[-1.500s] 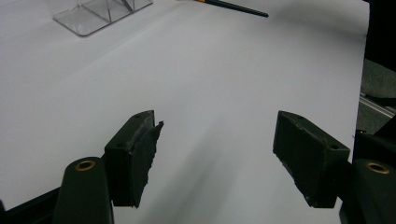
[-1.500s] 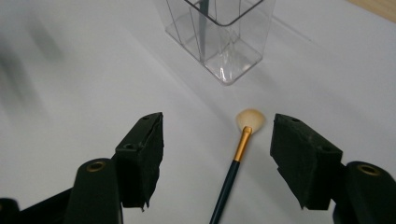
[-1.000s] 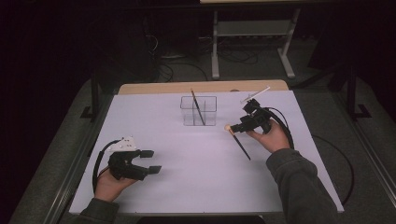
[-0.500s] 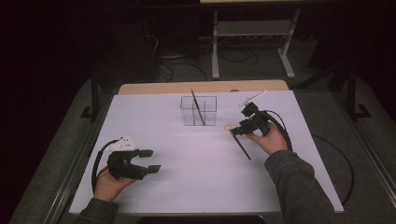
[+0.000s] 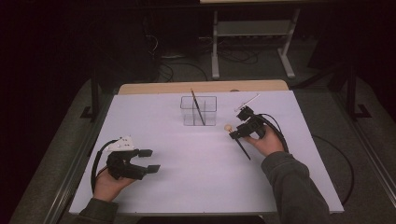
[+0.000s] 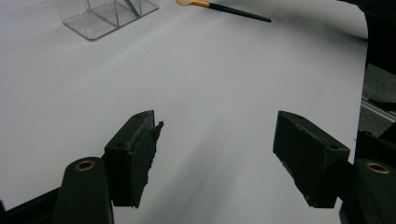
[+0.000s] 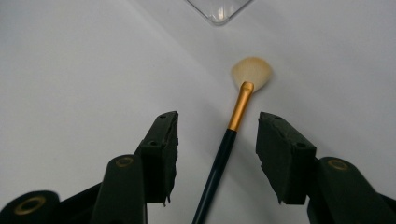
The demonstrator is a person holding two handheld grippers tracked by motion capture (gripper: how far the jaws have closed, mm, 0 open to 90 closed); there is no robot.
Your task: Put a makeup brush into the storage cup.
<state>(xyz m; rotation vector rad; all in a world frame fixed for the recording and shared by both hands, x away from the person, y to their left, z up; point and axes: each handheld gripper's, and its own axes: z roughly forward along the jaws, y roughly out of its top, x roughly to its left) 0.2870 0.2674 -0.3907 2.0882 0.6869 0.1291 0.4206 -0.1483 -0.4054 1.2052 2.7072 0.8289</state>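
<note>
I can read no writing on anything here. My right gripper [image 7: 217, 135] has dropped lower than a second ago, jaws just closing but clear of the makeup brush [image 7: 233, 126] lying between them on the white table [image 5: 187, 186]. My left gripper [image 6: 217, 144] hasn't moved — wide, empty.

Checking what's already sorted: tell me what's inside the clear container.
Inside the clear container, one dark, thin-handled brush stands leaning, its top above the rim. A divider splits the container; the brush's lower end is too small to make out. Nothing else shows inside.
</note>
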